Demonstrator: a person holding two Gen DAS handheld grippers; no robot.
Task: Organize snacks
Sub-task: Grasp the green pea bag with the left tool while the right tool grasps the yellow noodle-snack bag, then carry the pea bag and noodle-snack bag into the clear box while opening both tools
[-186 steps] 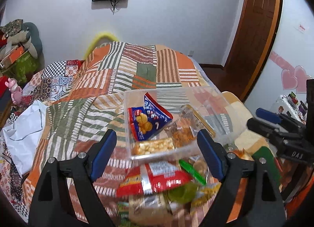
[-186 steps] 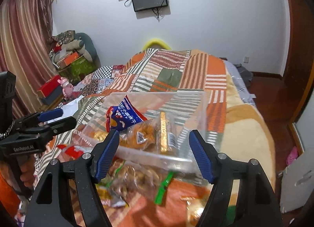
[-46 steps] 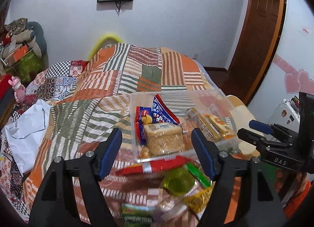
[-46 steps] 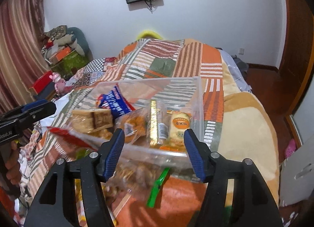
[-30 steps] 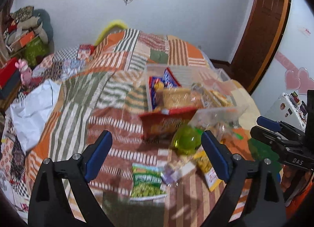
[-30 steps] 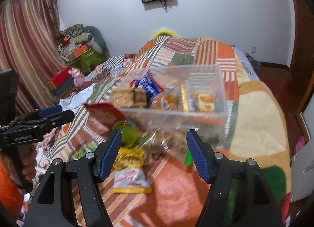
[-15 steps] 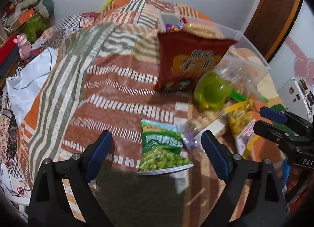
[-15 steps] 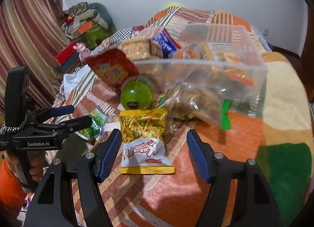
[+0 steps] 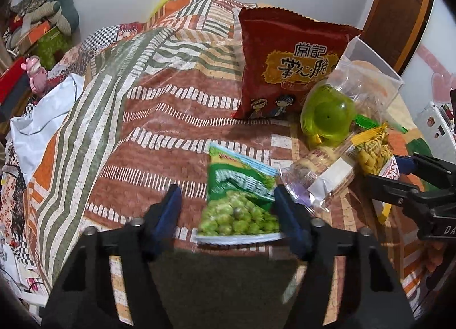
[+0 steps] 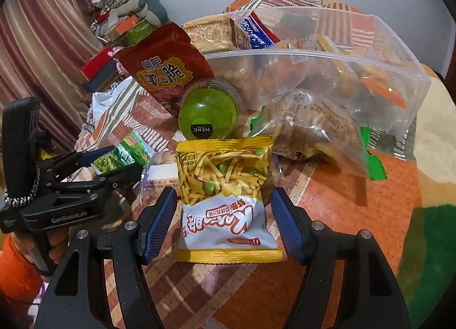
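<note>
My left gripper [image 9: 228, 215] is open, its fingers on either side of a green pea snack bag [image 9: 238, 200] lying on the quilt; the right finger looks close to the bag's edge. My right gripper [image 10: 223, 222] is open around a yellow-and-white fries snack bag [image 10: 225, 195], also flat on the quilt. A clear plastic bin [image 10: 399, 52] holding several snacks stands behind. A red chip bag [image 9: 290, 64] leans upright against the bin. A green jelly cup [image 9: 327, 115] lies beside it.
A clear bag of snacks with a green strip [image 10: 319, 129] lies before the bin. A wrapped pack [image 9: 322, 172] lies between the two grippers. The patchwork quilt [image 9: 142, 129] stretches left, with a white cloth [image 9: 40, 118] and bedside clutter [image 9: 31, 32].
Both grippers have dropped low and moved in. The left one has narrowed around the green pea bag. The right one now straddles the yellow fries bag.
</note>
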